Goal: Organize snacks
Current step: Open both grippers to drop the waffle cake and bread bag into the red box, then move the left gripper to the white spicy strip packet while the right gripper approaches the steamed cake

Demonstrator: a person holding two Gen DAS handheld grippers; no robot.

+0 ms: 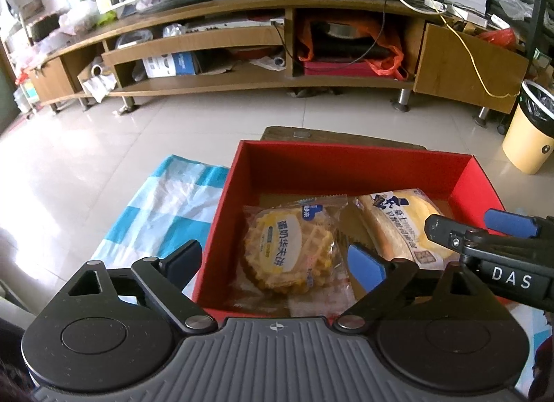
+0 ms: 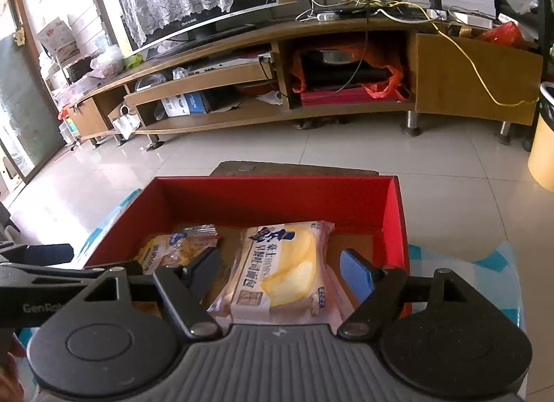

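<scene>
A red box [image 1: 346,160] [image 2: 277,191] stands on a blue-and-white checked cloth [image 1: 166,201]. Inside lie a wrapped waffle [image 1: 291,249] [image 2: 173,246] on the left and a wrapped bread pack [image 1: 405,225] [image 2: 284,270] on the right. My left gripper [image 1: 277,263] is open, its jaws spread either side of the waffle just above it. My right gripper [image 2: 280,277] is open, its jaws spread either side of the bread pack; it also shows in the left wrist view [image 1: 481,225]. Neither holds anything.
A long wooden TV stand [image 1: 263,38] with a monitor, cables and clutter runs along the far wall across a tiled floor. A yellow waste bin [image 1: 529,128] stands at the right. A brown wooden surface [image 1: 311,135] shows behind the box.
</scene>
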